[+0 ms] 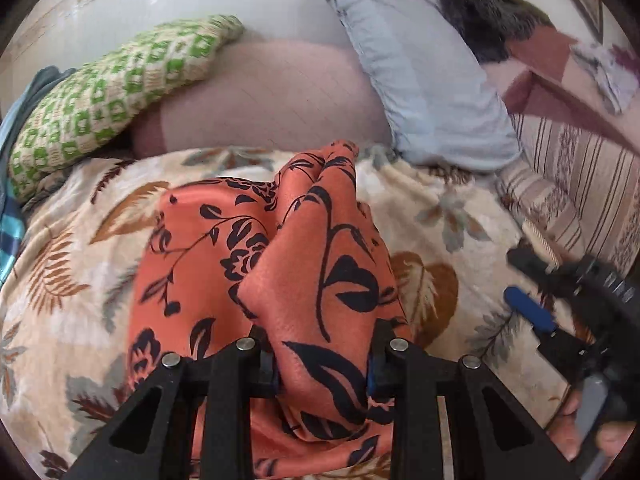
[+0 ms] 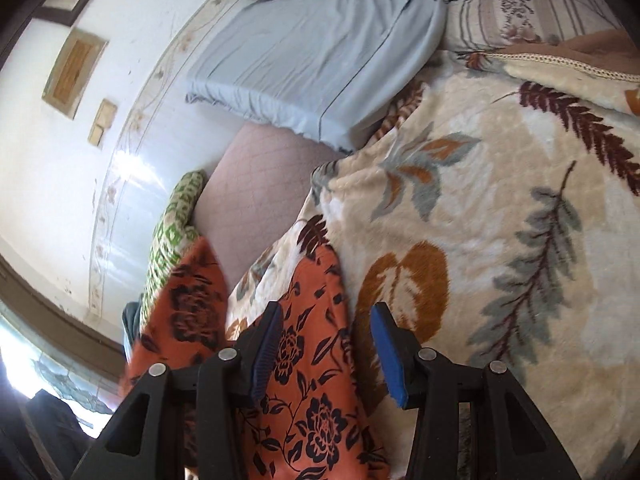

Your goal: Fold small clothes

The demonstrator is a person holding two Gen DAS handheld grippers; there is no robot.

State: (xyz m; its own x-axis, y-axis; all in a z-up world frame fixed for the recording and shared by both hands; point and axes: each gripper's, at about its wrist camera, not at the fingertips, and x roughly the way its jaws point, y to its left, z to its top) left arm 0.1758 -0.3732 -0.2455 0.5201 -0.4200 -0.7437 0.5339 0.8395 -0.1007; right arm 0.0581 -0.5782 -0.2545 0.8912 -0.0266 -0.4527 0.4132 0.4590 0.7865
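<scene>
The left claw is clamped on a bunched fold of the orange cloth, which runs away from it toward the far side of the bed and spreads to the left over the blanket. The right claw stands open: cloth lies between its jaws, the left pad touches it, and the right pad stands clear over its right edge. The left claw therefore carries the fold; the right is near but grips nothing.
</scene>
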